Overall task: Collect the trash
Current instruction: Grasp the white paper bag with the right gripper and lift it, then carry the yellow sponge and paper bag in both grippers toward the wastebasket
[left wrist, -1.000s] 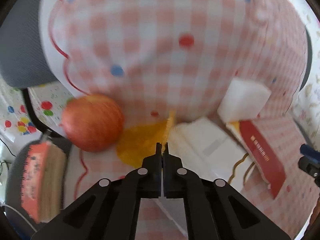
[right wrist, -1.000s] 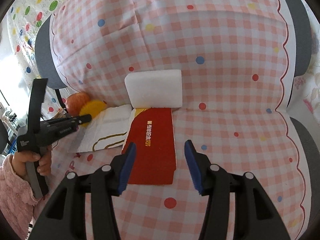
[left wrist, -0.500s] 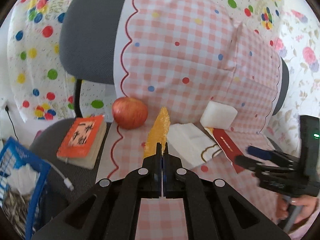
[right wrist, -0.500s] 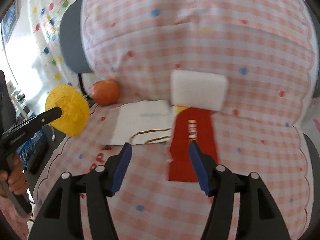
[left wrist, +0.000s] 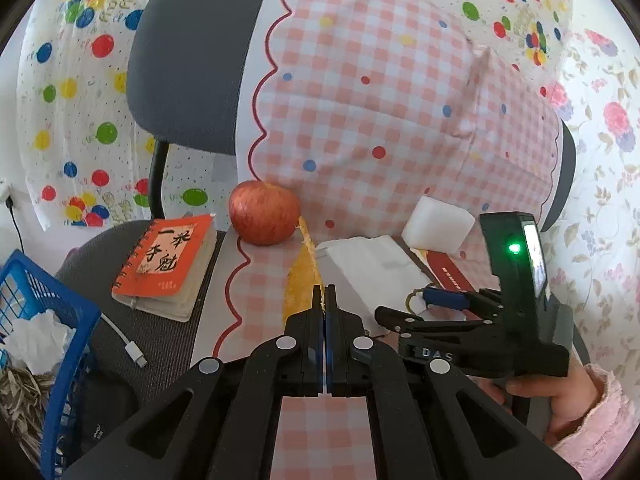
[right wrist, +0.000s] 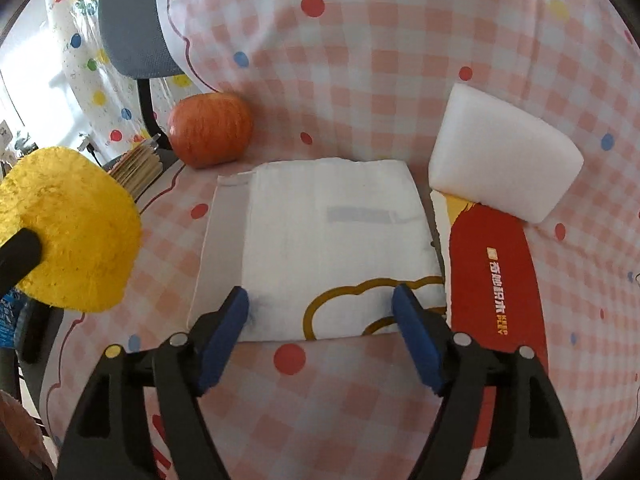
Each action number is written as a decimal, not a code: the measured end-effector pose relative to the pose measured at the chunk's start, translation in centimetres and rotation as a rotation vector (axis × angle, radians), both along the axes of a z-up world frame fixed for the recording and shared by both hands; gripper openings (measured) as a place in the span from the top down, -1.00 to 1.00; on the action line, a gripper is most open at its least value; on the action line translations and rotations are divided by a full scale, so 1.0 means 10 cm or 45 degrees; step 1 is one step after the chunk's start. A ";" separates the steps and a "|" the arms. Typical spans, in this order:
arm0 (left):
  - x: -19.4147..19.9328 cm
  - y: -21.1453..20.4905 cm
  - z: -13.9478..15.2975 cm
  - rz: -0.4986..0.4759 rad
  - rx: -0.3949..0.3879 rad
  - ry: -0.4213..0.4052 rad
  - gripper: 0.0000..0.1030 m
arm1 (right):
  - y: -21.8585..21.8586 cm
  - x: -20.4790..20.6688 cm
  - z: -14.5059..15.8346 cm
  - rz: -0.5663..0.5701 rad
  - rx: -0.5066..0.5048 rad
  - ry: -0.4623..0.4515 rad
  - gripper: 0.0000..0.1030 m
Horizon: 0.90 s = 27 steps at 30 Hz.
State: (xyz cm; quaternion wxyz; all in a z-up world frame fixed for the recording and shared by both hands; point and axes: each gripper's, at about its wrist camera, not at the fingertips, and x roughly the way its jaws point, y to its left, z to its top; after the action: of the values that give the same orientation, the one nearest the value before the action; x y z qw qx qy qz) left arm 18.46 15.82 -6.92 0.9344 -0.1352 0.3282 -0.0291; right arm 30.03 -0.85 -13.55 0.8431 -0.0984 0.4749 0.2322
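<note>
Left hand-held gripper (left wrist: 324, 294): jaws pressed together on a thin yellow round piece (right wrist: 66, 228), seen edge-on in the left wrist view and held up clear of the chair seat. In the right wrist view the same piece is seen face-on at far left, fuzzy-textured; its material cannot be told for certain, possibly a peel or sponge disc.

Right hand-held gripper (right wrist: 320, 304): jaws spread wide, and they have just been opening further. They are held over the near edge of a white folded paper bag (right wrist: 332, 240) with a gold outline print; the bag's near edge shows between the blue pads (right wrist: 228, 328), which do not appear to press on it.

The bag is laid flat on a pink checked cloth (right wrist: 360, 60) draped over a grey chair (left wrist: 188, 60). Just right of the bag a red packet (right wrist: 496, 280) is laid, its far end tucked under a white foam block (right wrist: 500, 160). A red apple (right wrist: 210, 134) is set at the bag's far left corner. An orange notebook (left wrist: 168, 264) rests on the bare seat further left. A blue basket (left wrist: 40, 320) holding crumpled paper is seen at near left.
</note>
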 end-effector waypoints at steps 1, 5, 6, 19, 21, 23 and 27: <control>0.00 0.01 -0.01 0.002 -0.006 0.003 0.99 | -0.01 -0.02 0.00 -0.003 0.006 -0.001 -0.42; -0.01 0.01 -0.06 0.001 -0.018 0.013 0.99 | -0.05 -0.11 0.00 0.000 0.021 -0.047 -0.19; -0.01 0.01 -0.06 -0.001 -0.018 0.016 0.99 | -0.06 -0.12 0.02 -0.006 0.026 -0.060 -0.10; -0.39 -0.22 0.47 -0.028 -0.015 -0.133 0.99 | -0.61 -0.65 1.09 -0.039 0.312 -0.346 0.95; -0.52 -0.34 0.63 -0.060 -0.004 -0.183 0.99 | -0.70 -0.78 1.24 -0.047 0.314 -0.364 0.95; -0.64 -0.46 0.73 -0.094 0.015 -0.211 0.99 | -0.84 -0.97 1.32 -0.061 0.325 -0.371 0.95; -0.88 -0.75 0.81 -0.163 0.060 -0.246 0.99 | -1.05 -1.28 1.33 -0.084 0.341 -0.390 0.95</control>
State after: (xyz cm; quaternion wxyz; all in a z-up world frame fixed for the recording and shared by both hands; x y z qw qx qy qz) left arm 9.64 8.28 1.17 0.9609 -0.0884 0.2452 -0.0939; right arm 17.18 -11.32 -0.27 0.9182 -0.0042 0.3090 0.2478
